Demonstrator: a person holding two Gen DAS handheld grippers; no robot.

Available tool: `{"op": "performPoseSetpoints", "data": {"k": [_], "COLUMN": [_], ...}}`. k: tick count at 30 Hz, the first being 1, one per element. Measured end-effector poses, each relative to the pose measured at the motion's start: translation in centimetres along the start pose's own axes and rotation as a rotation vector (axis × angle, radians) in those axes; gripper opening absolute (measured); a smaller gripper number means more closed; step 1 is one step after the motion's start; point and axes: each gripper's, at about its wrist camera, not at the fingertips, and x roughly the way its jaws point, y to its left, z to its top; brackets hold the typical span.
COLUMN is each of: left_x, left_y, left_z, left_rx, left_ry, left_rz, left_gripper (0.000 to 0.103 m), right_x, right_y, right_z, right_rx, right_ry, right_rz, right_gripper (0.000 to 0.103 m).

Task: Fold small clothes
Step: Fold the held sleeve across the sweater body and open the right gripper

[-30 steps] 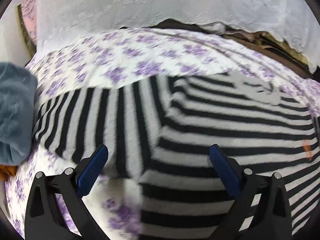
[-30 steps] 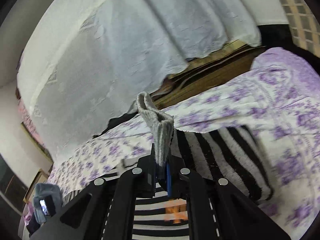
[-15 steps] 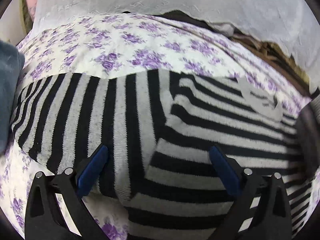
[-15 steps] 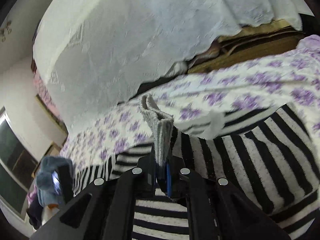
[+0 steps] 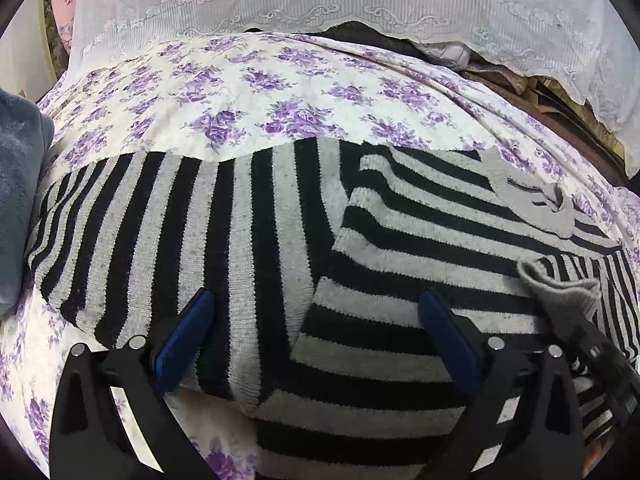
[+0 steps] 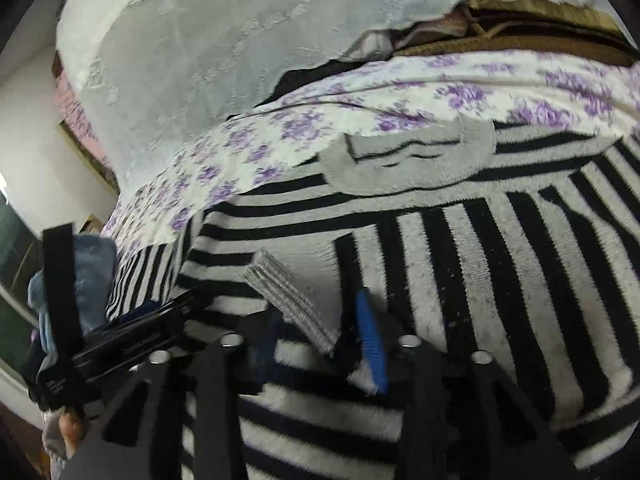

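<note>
A black-and-grey striped sweater (image 5: pixel 280 240) lies flat on the purple-flowered bedsheet (image 5: pixel 260 92), its grey collar (image 6: pixel 408 160) toward the far side. One sleeve is folded over the body, and its grey ribbed cuff (image 6: pixel 288 300) lies between the blue pads of my right gripper (image 6: pixel 316 320). The right jaws are opening and the pads no longer press on the cuff. The same cuff (image 5: pixel 560 284) shows at the right of the left wrist view. My left gripper (image 5: pixel 316 320) hovers open, low over the sweater's left sleeve and body, holding nothing.
A blue-grey fleece bundle (image 5: pixel 20 200) sits at the sheet's left edge. A white lace cloth (image 5: pixel 320 0) hangs along the far side, with brown bedding (image 5: pixel 560 92) under it at the back right. Bare flowered sheet lies beyond the sweater.
The right gripper swung down and across with the cuff, laid it on the sweater's body, and its jaws parted. The left gripper sank slightly closer to the sweater.
</note>
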Motion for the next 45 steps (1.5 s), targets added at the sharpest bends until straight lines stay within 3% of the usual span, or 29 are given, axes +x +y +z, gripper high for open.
{"op": "performPoseSetpoints", "data": {"k": [6, 9, 12, 15, 18, 19, 21, 23, 26, 28, 32, 34, 35, 38, 39, 42, 45], "left_x": [-2.1, -4.0, -4.8, -4.6, -1.2, 0.0, 0.6, 0.6, -0.7, -2.4, -2.9, -0.3, 1.2, 1.3, 1.2, -0.2, 0.2], "left_y": [-1.1, -2.9, -5.8, -10.1, -12.0, -11.8, -10.5, -9.9, -10.0, -10.4, -12.4, -13.4, -13.5, -11.9, -11.6, -10.0, -9.8], "left_z": [-0.3, -0.3, -0.2, -0.4, -1.0, -1.3, -1.1, -0.6, -0.7, -0.1, 0.8, 0.3, -0.2, 0.0, 0.1, -0.3, -0.8], "left_rx": [0.026, 0.058, 0.135, 0.258, 0.306, 0.300, 0.244, 0.224, 0.220, 0.213, 0.261, 0.312, 0.326, 0.255, 0.243, 0.186, 0.209], "left_ry": [-0.003, -0.031, -0.047, -0.090, -0.028, 0.004, 0.021, 0.041, 0.015, -0.034, -0.091, -0.035, 0.001, 0.005, 0.009, -0.030, 0.001], "left_rz": [-0.056, -0.106, -0.109, -0.034, 0.048, 0.044, -0.026, -0.048, -0.024, -0.060, -0.025, 0.031, 0.047, -0.031, -0.042, -0.056, -0.039], "left_gripper": [0.099, 0.099, 0.099, 0.099, 0.099, 0.099, 0.099, 0.099, 0.099, 0.099, 0.099, 0.099, 0.099, 0.099, 0.099, 0.099, 0.099], "right_x": [-6.8, -9.8, -11.3, -11.5, -9.5, -8.6, -7.8, -8.4, -9.5, -10.0, -8.1, -5.7, -4.4, -6.1, -7.7, -10.8, -12.2], "right_y": [0.5, -1.2, -4.7, -9.3, -13.7, -15.0, -17.3, -18.4, -17.4, -16.3, -16.0, -17.8, -19.1, -19.8, -19.2, -16.9, -15.4], "right_z": [0.3, 0.9, 1.9, 2.5, 1.7, 1.2, 0.5, 0.7, 1.2, 2.7, 6.2, 6.7, 6.3, 5.2, 4.7, 2.7, -0.8], "right_rx": [-0.109, -0.134, -0.113, 0.006, 0.099, 0.133, 0.203, 0.272, 0.242, 0.198, 0.158, 0.194, 0.225, 0.287, 0.284, 0.209, 0.151], "right_ry": [-0.071, -0.130, -0.168, -0.151, -0.084, -0.056, -0.052, -0.055, -0.089, -0.113, -0.099, -0.047, -0.017, -0.078, -0.110, -0.135, -0.099], "right_rz": [0.050, -0.030, -0.180, -0.203, -0.248, -0.244, -0.203, -0.152, -0.147, -0.140, -0.213, -0.268, -0.261, -0.195, -0.180, -0.168, -0.176], "right_gripper": [0.045, 0.045, 0.043, 0.028, 0.023, 0.012, 0.000, 0.000, 0.006, 0.006, 0.006, 0.001, 0.000, 0.000, 0.006, 0.007, 0.021]}}
